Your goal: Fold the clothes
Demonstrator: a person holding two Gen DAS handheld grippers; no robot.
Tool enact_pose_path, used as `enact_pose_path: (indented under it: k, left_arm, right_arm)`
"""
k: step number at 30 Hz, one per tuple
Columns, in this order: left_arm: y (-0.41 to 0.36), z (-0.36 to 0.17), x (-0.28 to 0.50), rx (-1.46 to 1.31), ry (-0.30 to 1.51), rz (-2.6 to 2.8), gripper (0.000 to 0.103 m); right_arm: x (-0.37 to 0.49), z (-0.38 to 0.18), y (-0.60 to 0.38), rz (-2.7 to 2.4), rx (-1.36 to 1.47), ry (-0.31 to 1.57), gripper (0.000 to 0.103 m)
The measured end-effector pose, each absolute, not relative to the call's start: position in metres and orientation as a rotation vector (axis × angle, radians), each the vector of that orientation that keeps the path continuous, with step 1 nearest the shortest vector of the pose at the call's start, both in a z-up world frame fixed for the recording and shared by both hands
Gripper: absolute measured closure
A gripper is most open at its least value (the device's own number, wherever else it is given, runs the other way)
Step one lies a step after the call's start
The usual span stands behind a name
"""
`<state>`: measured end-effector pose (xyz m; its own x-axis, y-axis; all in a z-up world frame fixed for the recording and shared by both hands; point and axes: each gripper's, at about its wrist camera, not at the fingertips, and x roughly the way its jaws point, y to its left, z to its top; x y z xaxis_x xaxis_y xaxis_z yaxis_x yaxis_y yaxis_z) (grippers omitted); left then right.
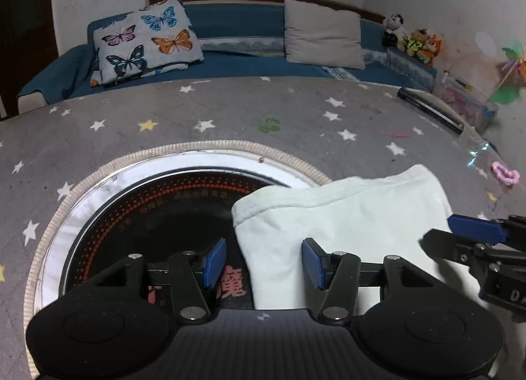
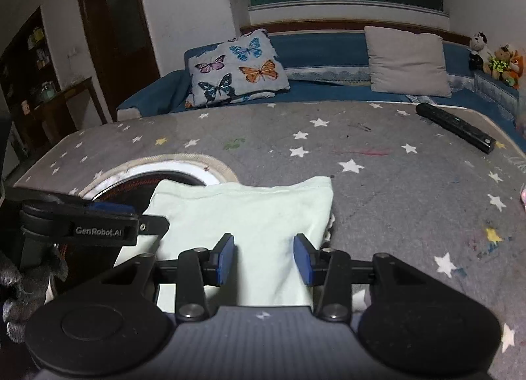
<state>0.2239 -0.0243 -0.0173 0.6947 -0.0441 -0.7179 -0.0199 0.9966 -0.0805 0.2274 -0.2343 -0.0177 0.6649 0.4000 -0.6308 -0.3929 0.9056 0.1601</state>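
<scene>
Left wrist view, garment: a pale green folded garment (image 1: 342,222) lies on the star-print table cover (image 1: 230,110), its left edge overhanging the round black hotplate (image 1: 157,209) set into the table.
Left wrist view, left gripper (image 1: 264,261): jaws stand part open with nothing pinched; the left pad is over the hotplate, the right pad over the cloth, so the garment's left edge runs between them.
Left wrist view, right gripper (image 1: 460,235): enters from the right at the cloth's right side; whether its pads touch fabric cannot be told here.
Right wrist view, garment (image 2: 250,215): seen as a neat rectangle, hemmed far edge straight, a darker bit showing at its right edge, possibly an under-layer.
Right wrist view, right gripper (image 2: 264,260): jaws fairly narrow but apart, empty, poised over the near part of the cloth.
Right wrist view, left gripper (image 2: 111,212): at the cloth's left corner.
Technique, judged: take both near corners at matching points, pinch all layers, lift together, and lay the fold edge-to-edge away from the hotplate rim.
Bystanders: remote control (image 2: 455,131) and sofa (image 2: 322,47) lie well apart.
</scene>
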Motion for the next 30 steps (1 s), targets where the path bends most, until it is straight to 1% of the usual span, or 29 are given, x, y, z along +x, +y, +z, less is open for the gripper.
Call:
enact_pose_path:
  k: [5, 13, 23, 25, 27, 30]
  left_arm:
    - [-0.022, -0.013, 0.231, -0.099, 0.79, -0.008, 0.048]
    - [-0.017, -0.021, 0.247, -0.118, 0.817, 0.015, 0.046]
    - [-0.015, -0.023, 0.249, -0.128, 0.822, 0.029, 0.045]
    - [-0.015, -0.02, 0.244, -0.132, 0.817, 0.024, 0.043]
    - [-0.015, -0.018, 0.237, -0.138, 0.814, 0.014, 0.041]
    - [-0.018, -0.015, 0.224, -0.138, 0.809, -0.01, 0.038]
  right_arm:
    - [0.232, -0.011, -0.231, 0.441, 0.013, 0.684, 0.062]
    - [0.253, -0.028, -0.228, 0.419, 0.011, 0.727, 0.062]
    - [0.252, -0.027, -0.233, 0.424, 0.024, 0.721, 0.062]
    - [0.249, -0.024, -0.236, 0.428, 0.04, 0.714, 0.061]
    - [0.245, -0.02, -0.24, 0.426, 0.056, 0.712, 0.055]
    - [0.237, -0.016, -0.249, 0.431, 0.089, 0.72, 0.052]
